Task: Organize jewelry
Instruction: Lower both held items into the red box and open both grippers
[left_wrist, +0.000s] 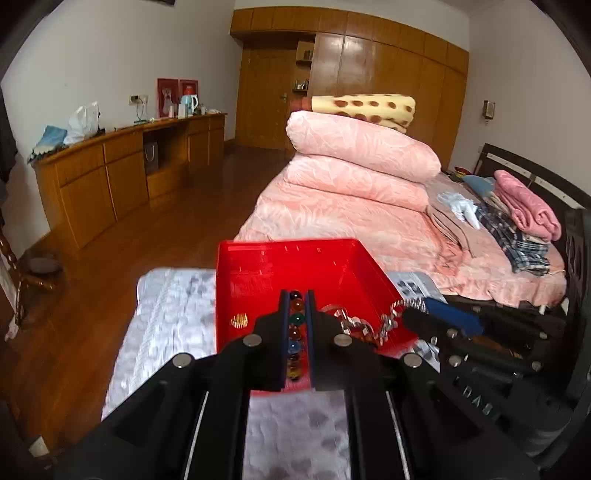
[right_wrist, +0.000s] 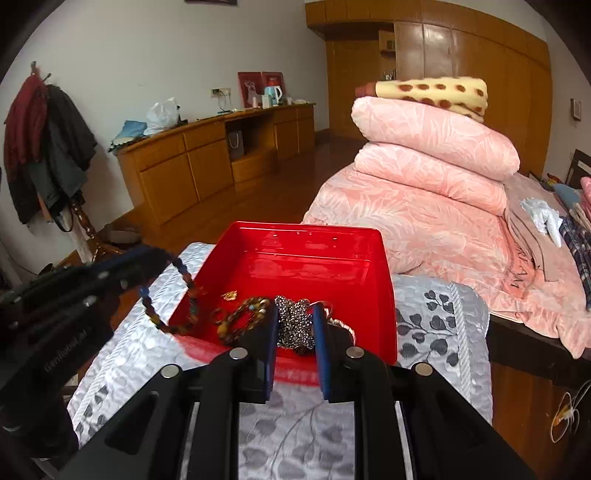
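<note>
A red tray sits on a grey leaf-pattern cloth. My left gripper is shut on a string of coloured beads, held over the tray's near left edge; in the right wrist view the left gripper shows with the beads hanging over the tray's left wall. My right gripper is open over the tray's near edge, its jaws on either side of a silver chain pile. A brown bead bracelet and a small gold piece lie in the tray. The right gripper shows beside silver jewelry.
The cloth-covered stand drops off to wooden floor on the left. A bed with pink folded quilts lies behind and right. A wooden cabinet lines the left wall. A coat rack stands far left.
</note>
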